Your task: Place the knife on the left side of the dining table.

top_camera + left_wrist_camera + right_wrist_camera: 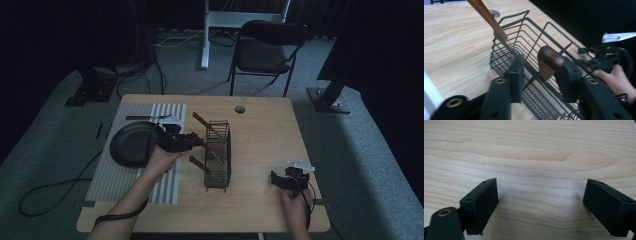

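A black wire rack [218, 155] stands at the middle of the wooden table with wooden-handled utensils leaning in it. My left gripper [197, 142] reaches its left side from over the striped mat. In the left gripper view, the rounded end of one brown handle [550, 61] sits between the jaws of my left gripper [544, 63]. It rests against the right pad, with a gap to the left pad. A second handle [487, 17] leans on the rack's rim [524, 32]. My right gripper [275, 179] rests near the front right, its jaws [540, 205] wide open over bare wood.
A dark round plate [131, 145] lies on the striped mat [170, 112], with a wooden-handled utensil [147, 118] at the mat's far end. A cable hole [240, 109] is at the table's far edge. A folding chair [267, 47] stands beyond the table.
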Tool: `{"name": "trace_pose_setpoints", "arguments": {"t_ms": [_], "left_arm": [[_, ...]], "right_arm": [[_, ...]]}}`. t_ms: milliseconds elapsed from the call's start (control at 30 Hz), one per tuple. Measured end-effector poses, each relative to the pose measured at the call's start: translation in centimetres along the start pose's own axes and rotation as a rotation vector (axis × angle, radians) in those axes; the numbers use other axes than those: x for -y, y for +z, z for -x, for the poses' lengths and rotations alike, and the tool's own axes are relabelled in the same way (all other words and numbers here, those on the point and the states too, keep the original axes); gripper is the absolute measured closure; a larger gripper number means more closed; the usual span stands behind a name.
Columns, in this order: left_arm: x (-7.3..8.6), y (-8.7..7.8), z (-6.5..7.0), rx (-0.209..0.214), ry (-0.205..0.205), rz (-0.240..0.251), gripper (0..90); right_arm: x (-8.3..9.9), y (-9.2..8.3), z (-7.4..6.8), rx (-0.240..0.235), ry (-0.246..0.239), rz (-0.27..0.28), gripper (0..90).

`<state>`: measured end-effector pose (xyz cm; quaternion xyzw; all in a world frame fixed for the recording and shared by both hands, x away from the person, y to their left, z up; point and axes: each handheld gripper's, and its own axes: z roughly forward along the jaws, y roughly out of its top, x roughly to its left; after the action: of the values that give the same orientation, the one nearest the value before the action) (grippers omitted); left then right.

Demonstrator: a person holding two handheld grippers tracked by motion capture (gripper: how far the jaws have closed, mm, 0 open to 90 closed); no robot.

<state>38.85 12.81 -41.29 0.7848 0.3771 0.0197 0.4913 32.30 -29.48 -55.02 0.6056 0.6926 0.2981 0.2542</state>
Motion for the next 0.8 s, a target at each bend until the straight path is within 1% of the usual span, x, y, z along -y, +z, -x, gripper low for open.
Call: {"name": "trace_pose_setpoints", "arguments": {"t_ms": [33, 133, 167, 300, 333, 467, 633, 667, 733, 800], "left_arm": [[0.0, 0.0, 0.0, 0.005, 0.0, 0.005, 64.8], [0.1, 0.0, 0.4, 0.006, 0.019, 0.007, 72.7], [0.1, 0.0, 0.5, 0.003, 0.023, 0.007, 73.2], [0.2, -0.1, 0.6, 0.02, 0.014, 0.014, 74.8], [0.2, -0.1, 0.8, 0.036, 0.008, 0.022, 74.8], [0.3, -0.3, 1.3, 0.033, 0.043, 0.033, 75.8], [0.2, -0.5, 1.3, 0.041, 0.042, 0.051, 76.1], [0.2, -0.6, 1.4, 0.041, 0.051, 0.058, 76.1], [0.1, -0.7, 1.5, 0.048, 0.059, 0.058, 76.2], [0.1, -0.8, 1.7, 0.039, 0.07, 0.059, 76.2]], "right_arm": [[0.0, 0.0, 0.0, 0.0, 0.0, 0.0, 11.8], [0.0, 0.0, 0.0, 0.0, 0.0, 0.0, 11.8], [0.0, 0.0, 0.0, 0.0, 0.0, 0.0, 11.8], [0.0, 0.0, 0.0, 0.0, 0.0, 0.0, 11.8], [0.0, 0.0, 0.0, 0.0, 0.0, 0.0, 11.8], [0.0, 0.0, 0.0, 0.0, 0.0, 0.001, 11.8], [0.0, 0.0, 0.0, 0.0, 0.0, 0.001, 11.8], [0.0, 0.0, 0.0, 0.0, 0.0, 0.001, 11.8], [0.0, 0.0, 0.0, 0.0, 0.0, 0.001, 11.8], [0.0, 0.0, 0.0, 0.0, 0.0, 0.001, 11.8]]}}
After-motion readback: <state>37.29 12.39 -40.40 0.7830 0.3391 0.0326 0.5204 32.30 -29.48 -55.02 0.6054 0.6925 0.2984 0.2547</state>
